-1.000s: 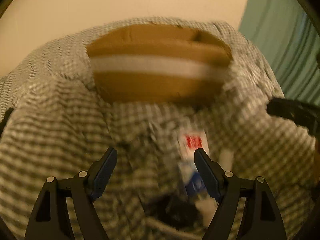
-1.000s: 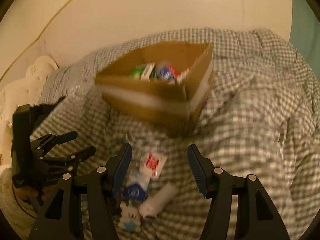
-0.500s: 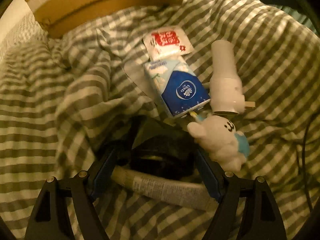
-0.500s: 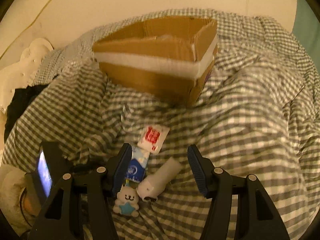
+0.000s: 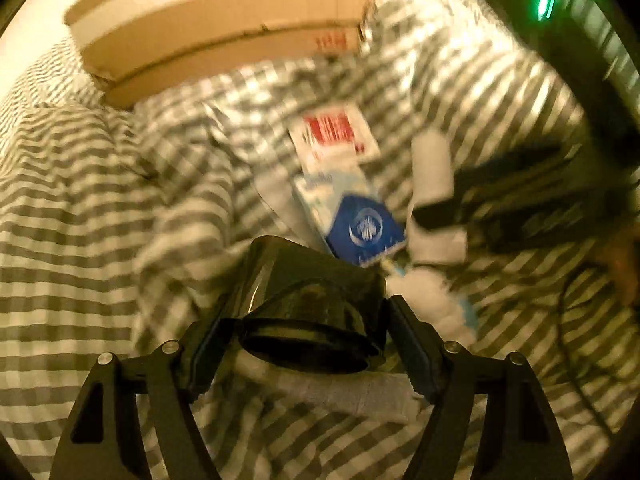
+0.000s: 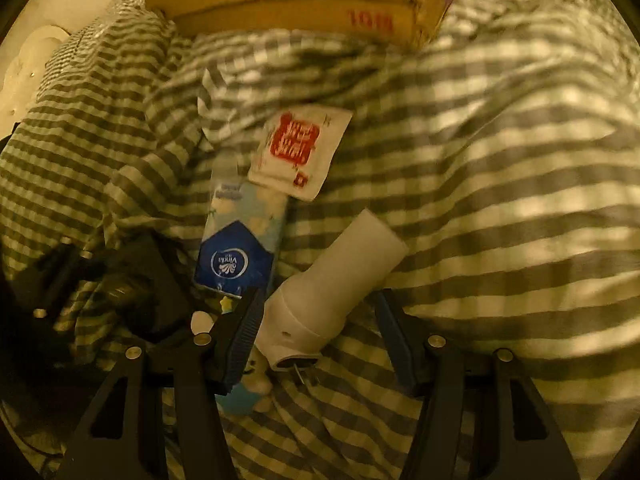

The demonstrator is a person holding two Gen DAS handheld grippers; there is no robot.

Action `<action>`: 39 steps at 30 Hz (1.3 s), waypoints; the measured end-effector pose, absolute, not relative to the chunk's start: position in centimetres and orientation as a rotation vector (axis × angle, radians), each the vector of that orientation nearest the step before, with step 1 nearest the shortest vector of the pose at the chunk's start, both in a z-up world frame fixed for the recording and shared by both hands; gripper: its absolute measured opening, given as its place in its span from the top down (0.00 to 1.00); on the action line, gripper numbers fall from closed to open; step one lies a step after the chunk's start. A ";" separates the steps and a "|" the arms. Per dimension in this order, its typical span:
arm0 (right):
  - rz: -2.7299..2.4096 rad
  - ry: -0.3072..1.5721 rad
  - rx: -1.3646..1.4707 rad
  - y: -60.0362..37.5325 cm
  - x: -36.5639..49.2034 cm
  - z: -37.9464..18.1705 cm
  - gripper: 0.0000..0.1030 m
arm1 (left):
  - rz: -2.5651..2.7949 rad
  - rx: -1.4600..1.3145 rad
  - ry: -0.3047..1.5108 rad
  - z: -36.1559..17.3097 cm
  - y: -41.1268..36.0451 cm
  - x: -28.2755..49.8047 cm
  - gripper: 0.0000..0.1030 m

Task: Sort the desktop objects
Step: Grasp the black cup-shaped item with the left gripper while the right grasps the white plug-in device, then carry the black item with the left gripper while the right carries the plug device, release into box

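On a grey-checked bedcover lie a white packet with a red stamp (image 6: 302,148), a blue Vinda tissue pack (image 6: 240,240), a white cylinder-shaped device (image 6: 332,284) and a small white plush toy (image 6: 248,376). My right gripper (image 6: 318,320) is open, its jaws either side of the white device's lower end. My left gripper (image 5: 300,332) is shut on a black glossy object (image 5: 308,300) and holds it just above the cover. The tissue pack (image 5: 352,216), red-stamped packet (image 5: 332,136) and white device (image 5: 432,196) lie beyond it. A cardboard box (image 5: 224,28) stands at the back.
The cardboard box (image 6: 304,0) has a white tape band and sits on the cover beyond the items. A white label strip (image 5: 340,392) lies under the left gripper. The right gripper's dark frame (image 5: 520,184) crosses the left wrist view at right. The cover is rumpled in folds.
My left gripper has closed on the black object and lifted it a little. My right gripper has dropped low and forward, so the white device now lies between its jaws.
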State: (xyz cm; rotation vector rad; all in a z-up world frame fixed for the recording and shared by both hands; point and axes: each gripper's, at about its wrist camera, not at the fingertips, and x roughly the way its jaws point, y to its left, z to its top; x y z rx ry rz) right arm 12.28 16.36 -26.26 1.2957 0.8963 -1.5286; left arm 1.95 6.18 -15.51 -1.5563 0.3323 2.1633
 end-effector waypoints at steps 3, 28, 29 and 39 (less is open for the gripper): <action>-1.509 0.881 1.325 16.2 12.2 -27.2 0.44 | 2.191 -1.550 0.278 -14.9 5.3 1.6 0.25; -1.724 0.757 0.864 17.1 14.6 -17.2 0.55 | 2.399 -1.427 -0.057 -10.3 -0.4 -1.8 0.25; -1.719 0.746 0.860 17.0 14.6 -16.9 0.55 | 2.416 -1.402 -0.059 -9.7 -0.5 -2.1 0.25; -1.745 0.645 0.671 14.9 14.7 -9.0 0.55 | 2.485 -1.190 -0.073 -2.3 0.0 -7.8 0.25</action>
